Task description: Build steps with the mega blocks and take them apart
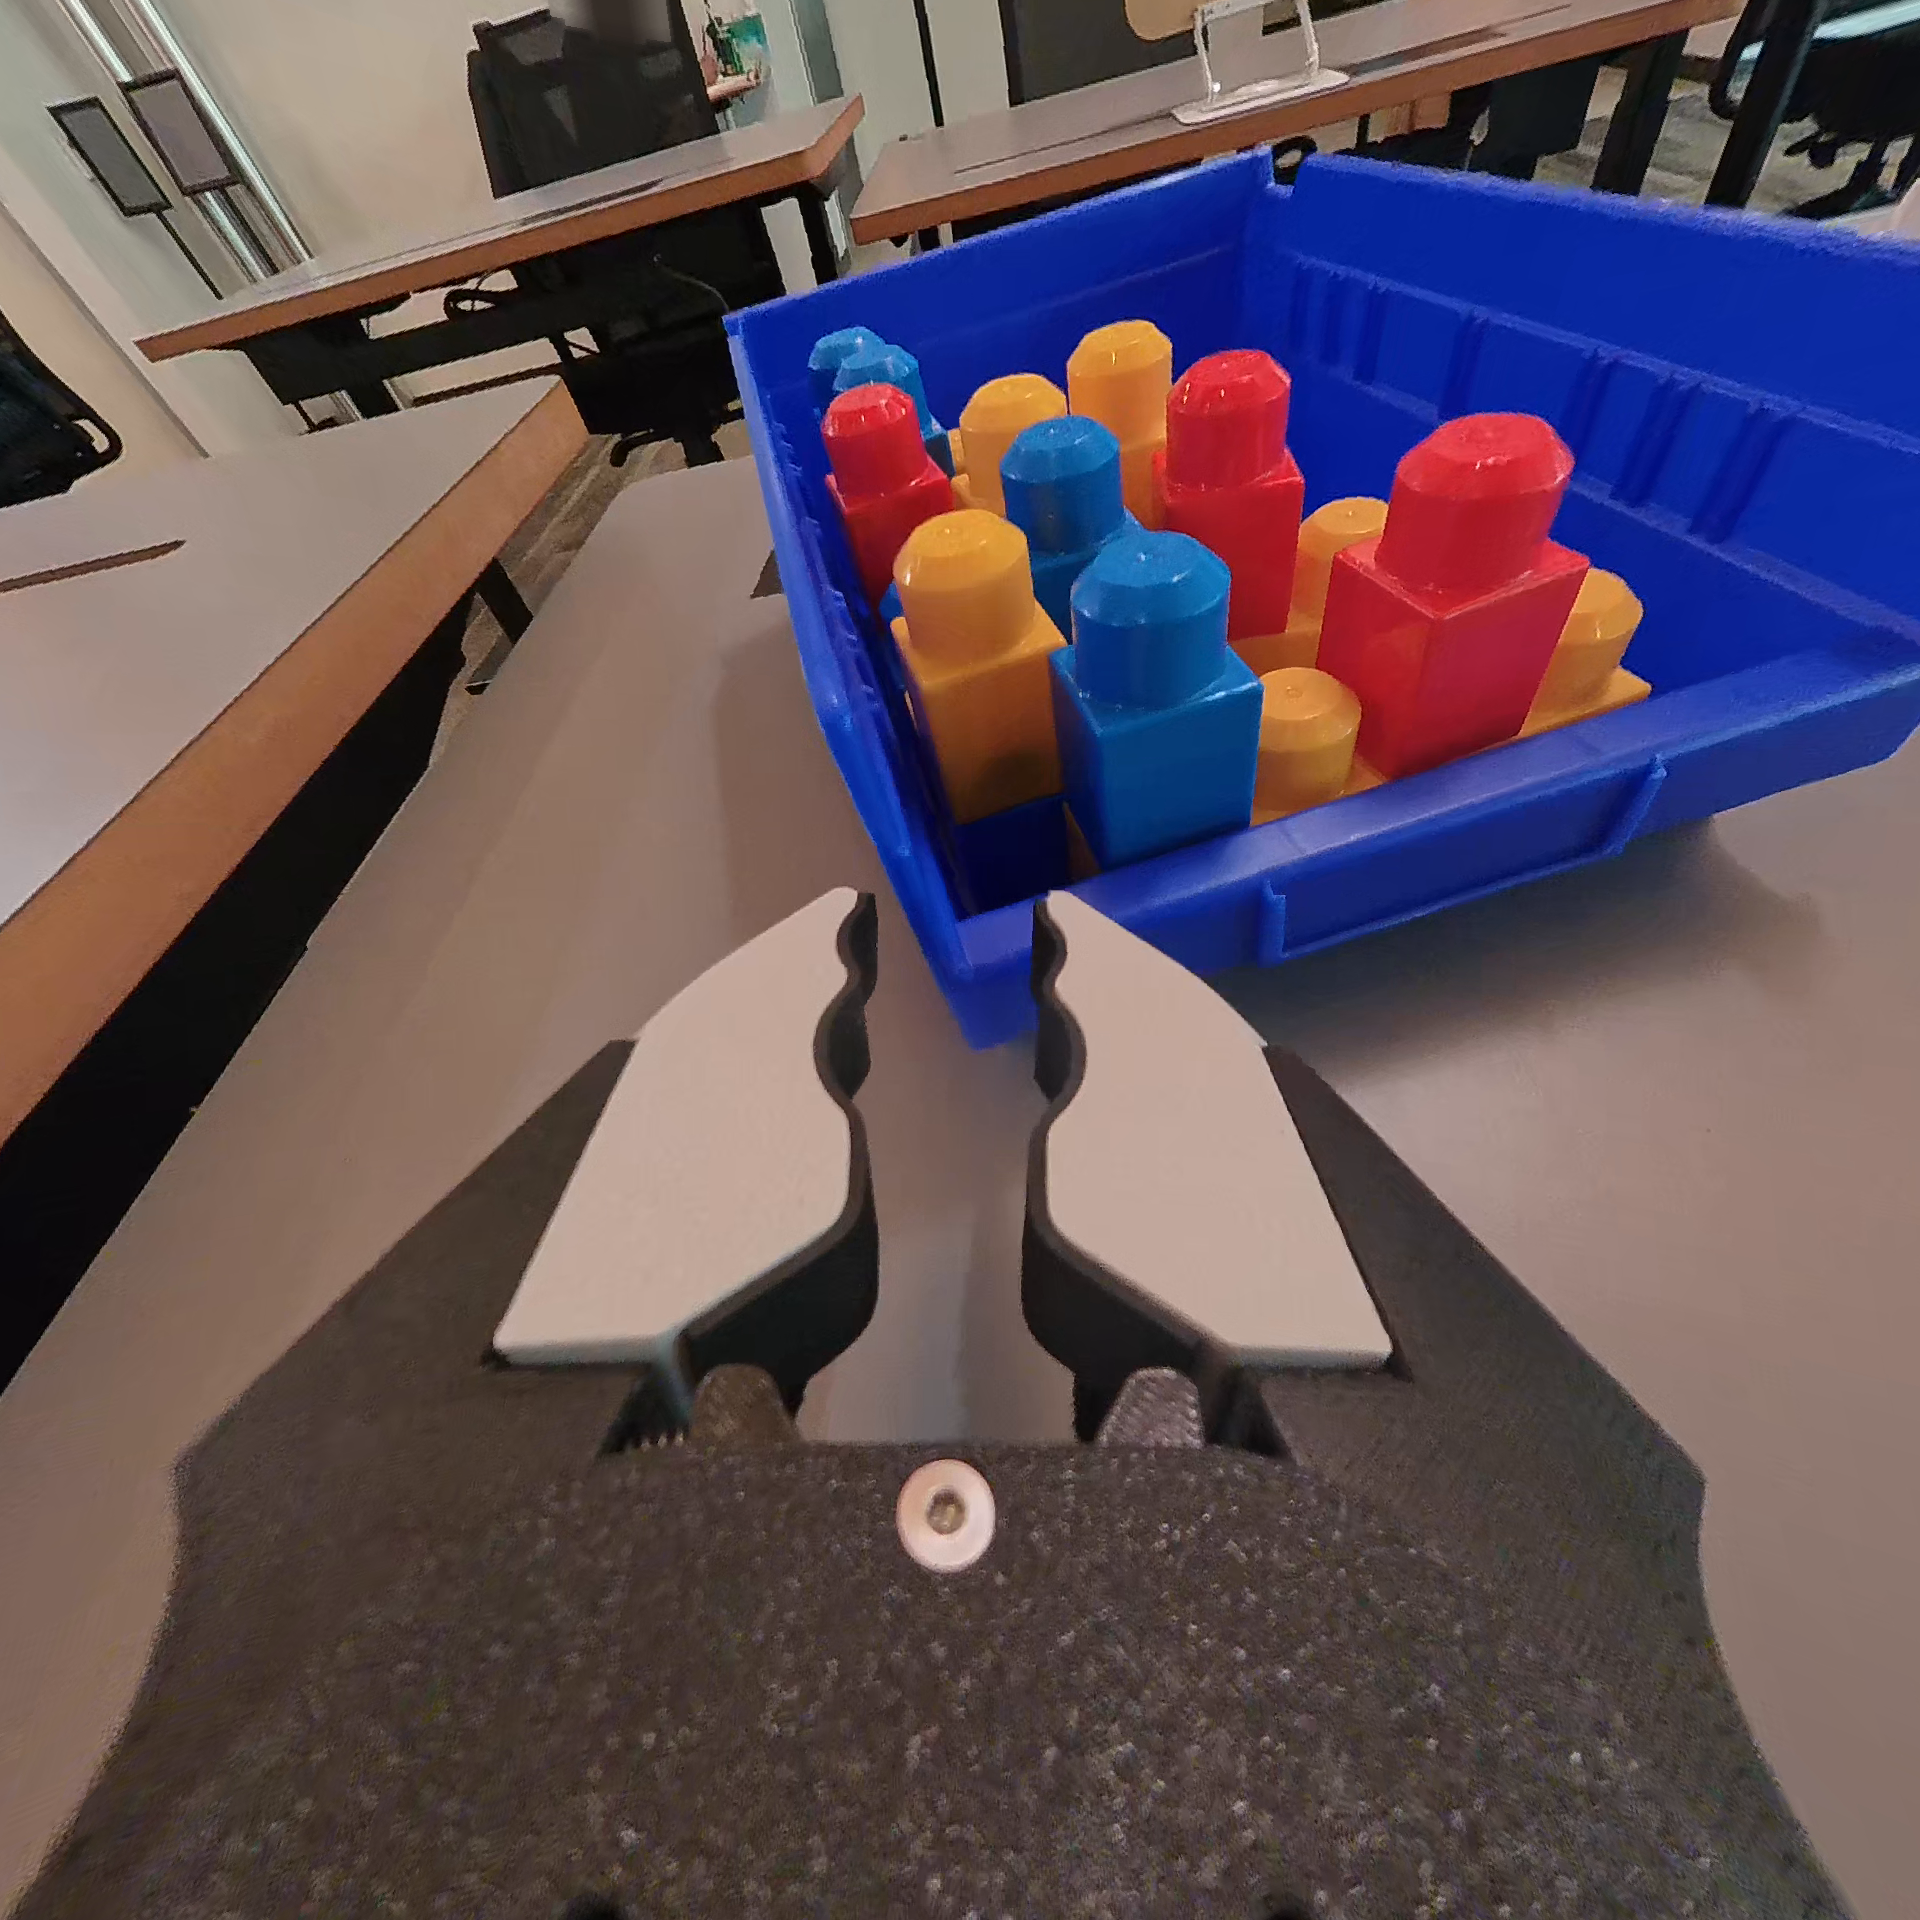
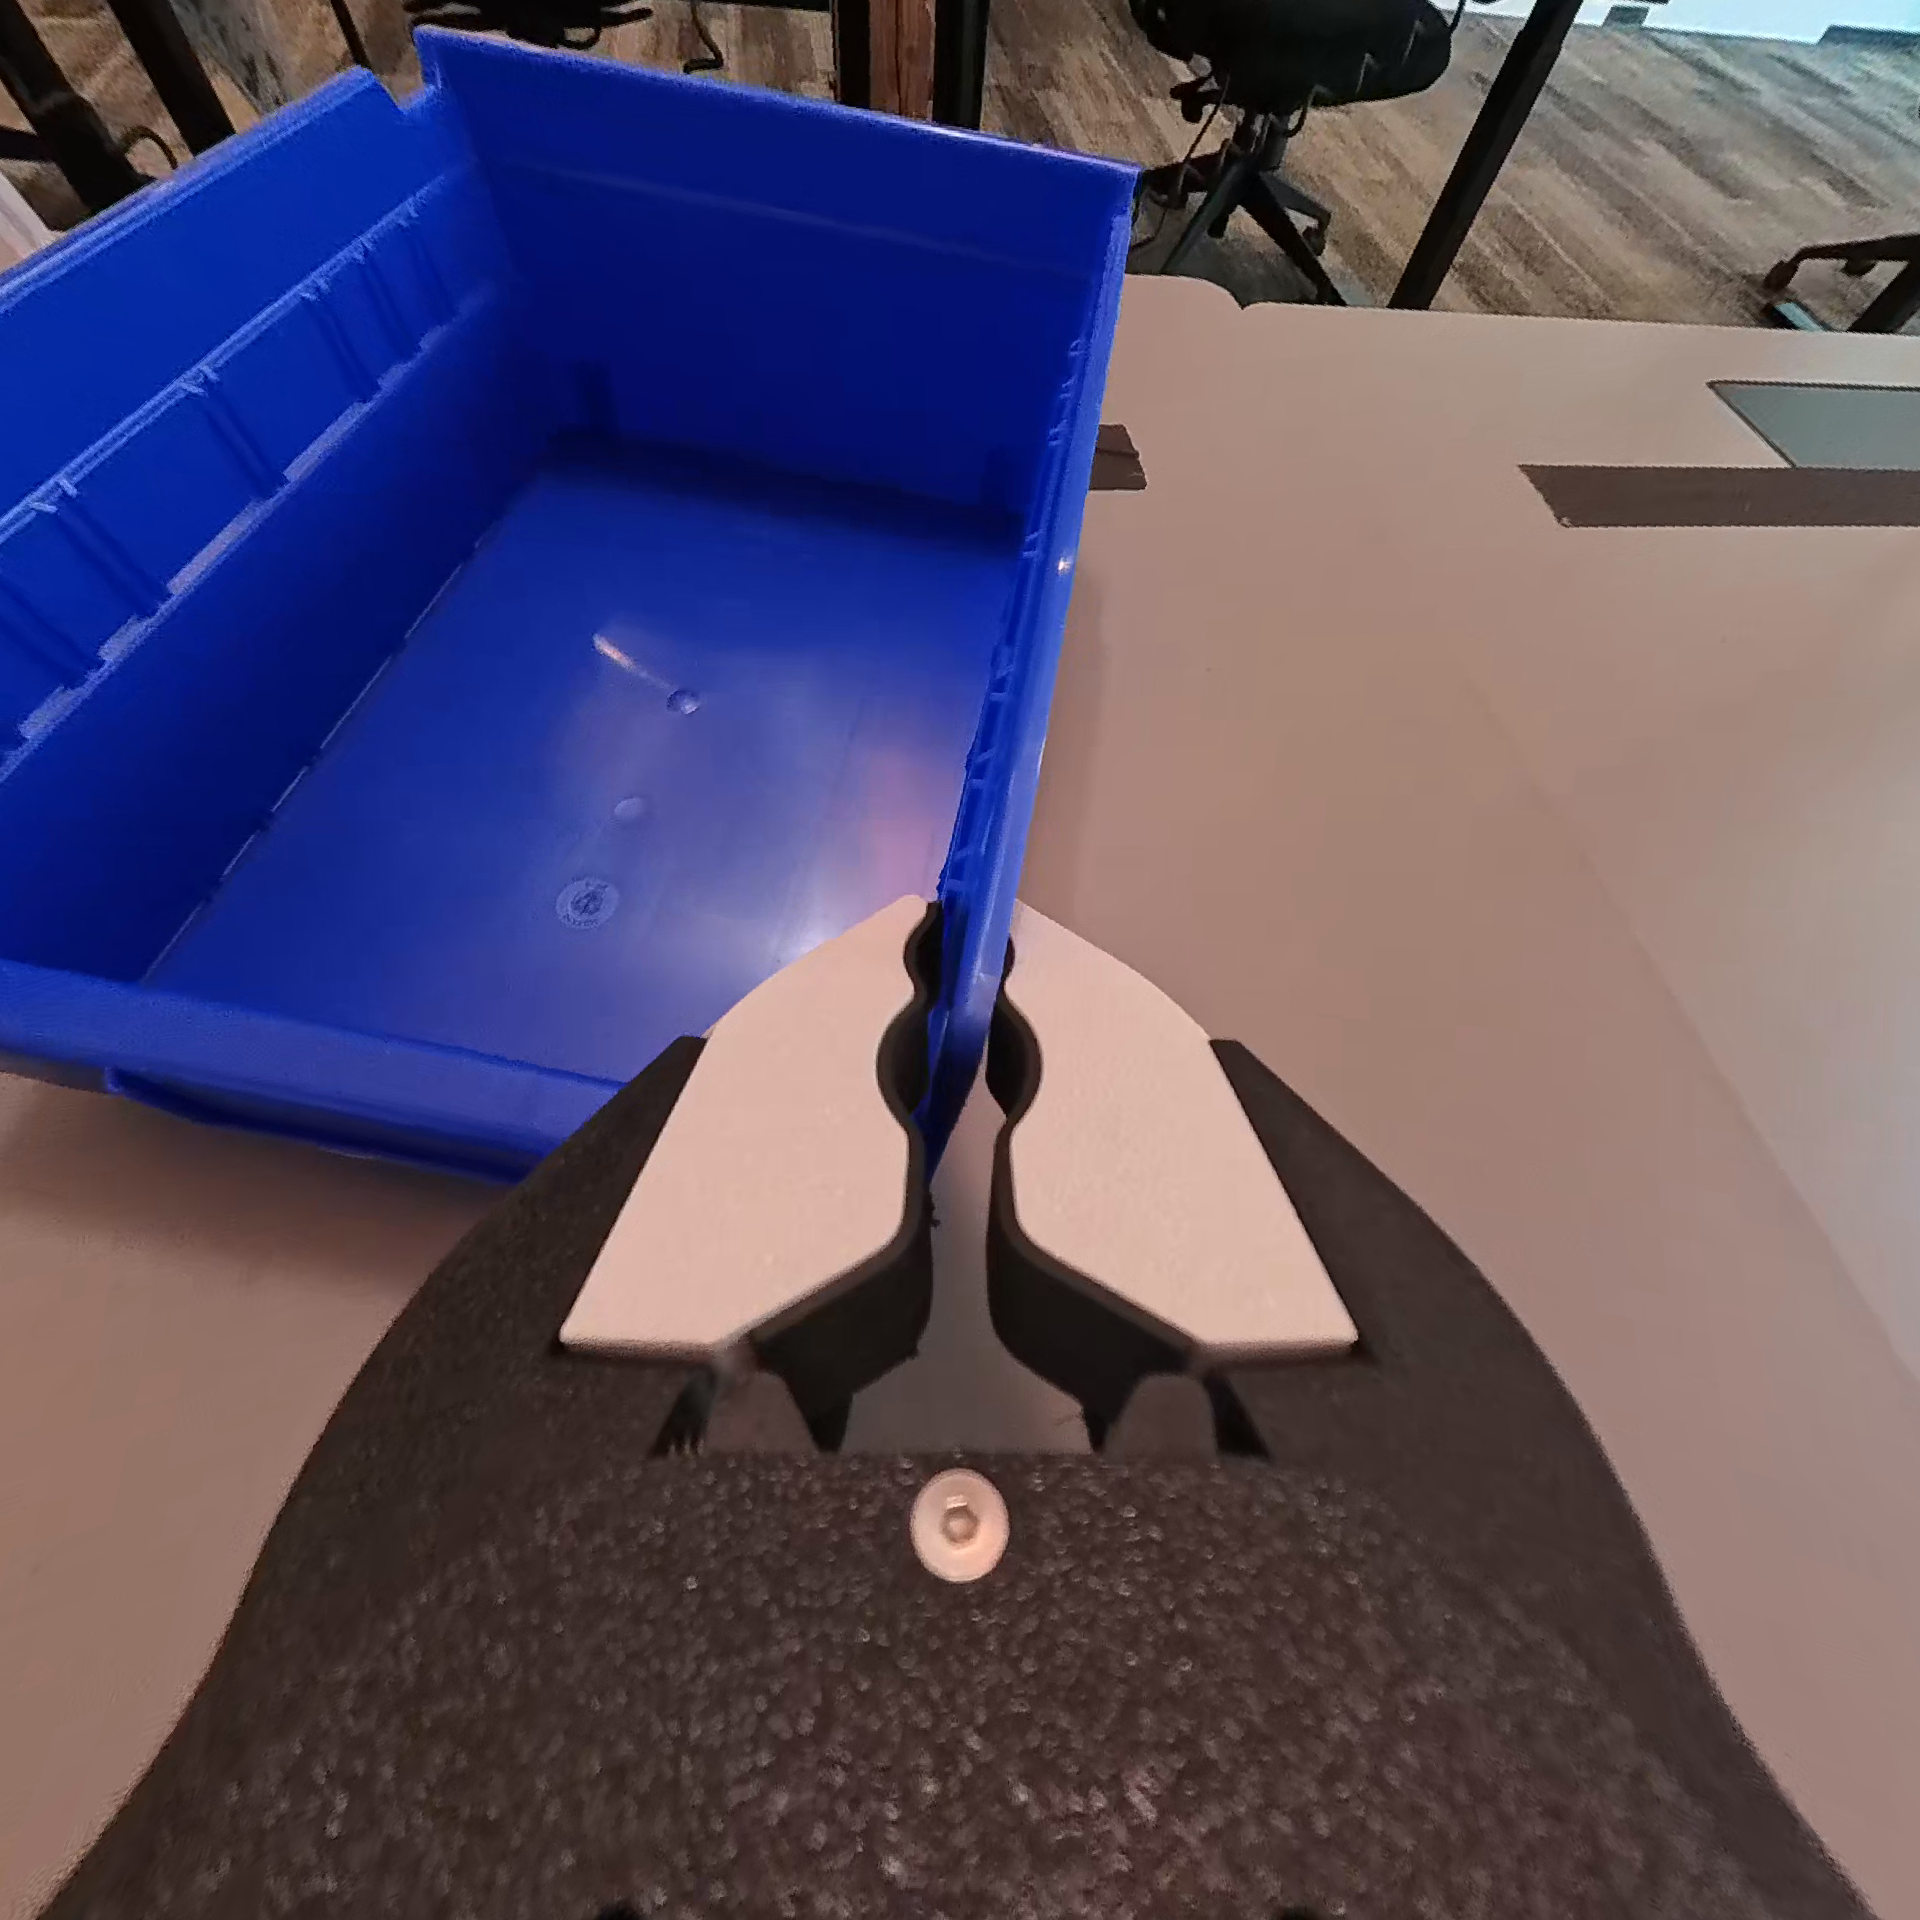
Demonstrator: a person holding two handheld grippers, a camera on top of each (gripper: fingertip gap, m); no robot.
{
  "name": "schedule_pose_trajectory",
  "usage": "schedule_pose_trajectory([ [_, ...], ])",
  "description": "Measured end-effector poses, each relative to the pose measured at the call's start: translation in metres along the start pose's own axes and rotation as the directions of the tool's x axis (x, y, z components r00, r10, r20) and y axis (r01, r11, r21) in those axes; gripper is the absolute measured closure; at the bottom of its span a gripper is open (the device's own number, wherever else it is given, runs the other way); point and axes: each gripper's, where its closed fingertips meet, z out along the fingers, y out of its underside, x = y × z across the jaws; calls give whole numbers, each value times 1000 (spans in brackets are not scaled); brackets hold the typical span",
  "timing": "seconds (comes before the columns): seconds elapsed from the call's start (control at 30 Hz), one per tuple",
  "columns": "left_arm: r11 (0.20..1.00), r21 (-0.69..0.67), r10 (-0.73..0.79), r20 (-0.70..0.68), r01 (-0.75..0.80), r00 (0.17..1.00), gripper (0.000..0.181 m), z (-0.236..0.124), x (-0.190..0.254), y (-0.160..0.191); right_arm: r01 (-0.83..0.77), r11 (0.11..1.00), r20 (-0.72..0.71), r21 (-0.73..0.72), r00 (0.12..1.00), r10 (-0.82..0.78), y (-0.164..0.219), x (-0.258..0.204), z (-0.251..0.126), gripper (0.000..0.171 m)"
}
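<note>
A blue plastic bin (image 1: 1455, 831) stands on a grey table (image 1: 582, 935). Its left end holds several red, yellow and blue mega blocks, among them a blue one (image 1: 1153, 717) at the front, a yellow one (image 1: 977, 675) beside it and a tall red one (image 1: 1455, 634). My left gripper (image 1: 954, 920) is open and empty, just in front of the bin's front left corner. In the right wrist view the bin's right half (image 2: 582, 748) is empty. My right gripper (image 2: 968, 925) is shut on the bin's right wall (image 2: 1029, 675) near the front corner, one finger inside and one outside.
The table's left edge (image 1: 208, 1226) runs close to my left gripper, with another desk (image 1: 260, 623) across a gap. Dark tape strips (image 2: 1714, 504) lie on the table right of the bin. Desks and office chairs (image 2: 1278, 94) stand behind. Some 75 cm of space lies between my two pairs of fingers.
</note>
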Motion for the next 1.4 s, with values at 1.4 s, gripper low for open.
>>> schedule_pose_trajectory([
  [1.4, 998, 65, -2, 67, -2, 998, 152, -28, -6, -27, -175, 852, 593, 494, 784, -183, -139, -218, -85, 142],
])
